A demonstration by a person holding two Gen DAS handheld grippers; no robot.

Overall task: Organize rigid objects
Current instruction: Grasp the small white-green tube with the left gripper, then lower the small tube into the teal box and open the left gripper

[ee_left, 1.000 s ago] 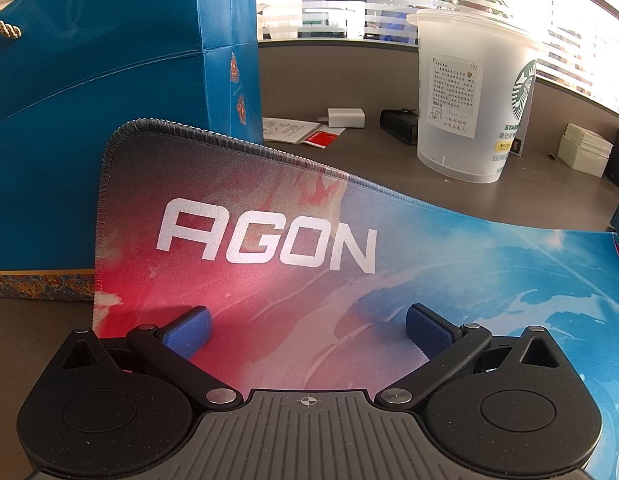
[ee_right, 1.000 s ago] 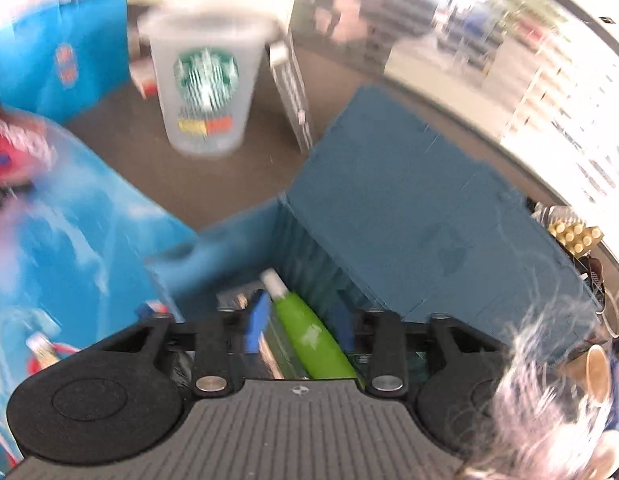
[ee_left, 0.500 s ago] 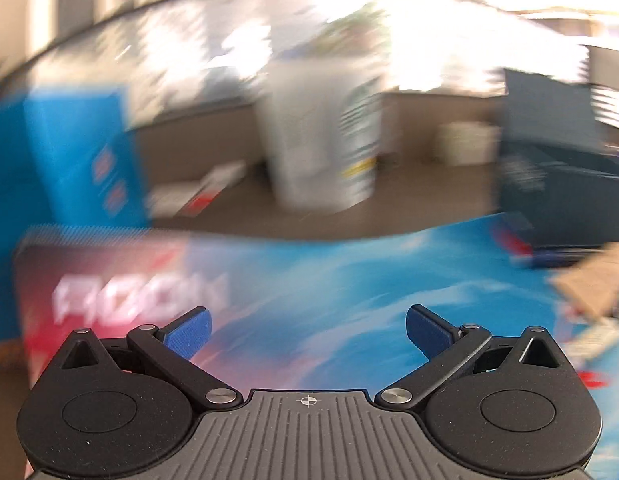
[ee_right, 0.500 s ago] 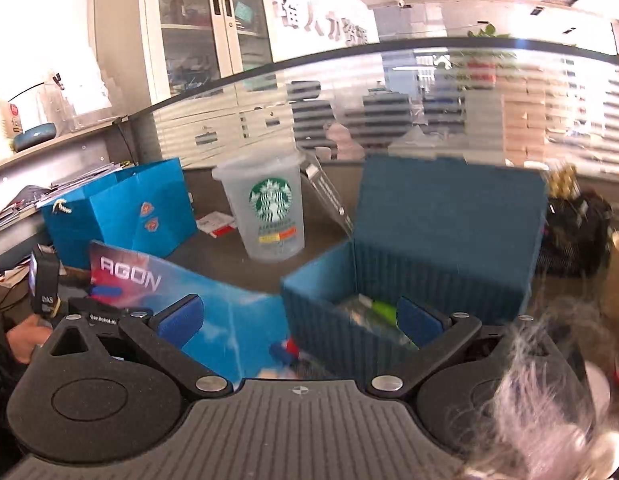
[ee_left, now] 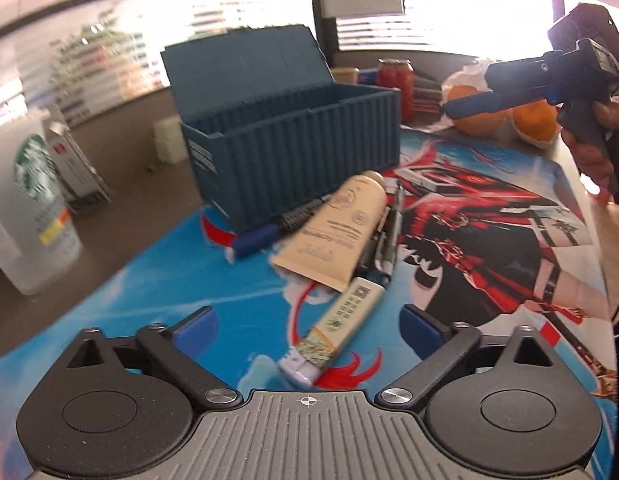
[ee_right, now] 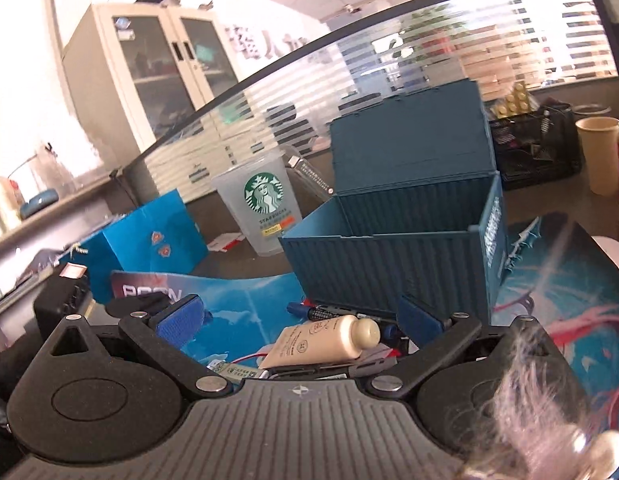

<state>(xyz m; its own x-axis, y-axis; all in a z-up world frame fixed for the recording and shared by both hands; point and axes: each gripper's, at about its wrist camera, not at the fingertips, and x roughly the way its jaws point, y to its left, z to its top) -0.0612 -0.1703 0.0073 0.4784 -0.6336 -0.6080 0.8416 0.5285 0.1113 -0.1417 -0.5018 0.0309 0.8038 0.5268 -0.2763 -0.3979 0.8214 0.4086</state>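
On the far left of the left wrist view a clear plastic cup (ee_left: 31,200) stands off the printed mat (ee_left: 157,292). Further right the blue box (ee_left: 297,148) sits on the mat with its lid up. Just in front of it lie a blue-capped marker (ee_left: 269,232), a beige tube (ee_left: 341,224) resting over dark pens (ee_left: 383,248), and a smaller green-and-white tube (ee_left: 341,328). The left gripper (ee_left: 307,324) hovers over that small tube, its jaws wide apart but having just narrowed slightly, touching nothing. At the far right the right gripper (ee_right: 301,316), held by a hand (ee_left: 593,152), is spread fully and empty, facing the beige tube from close by
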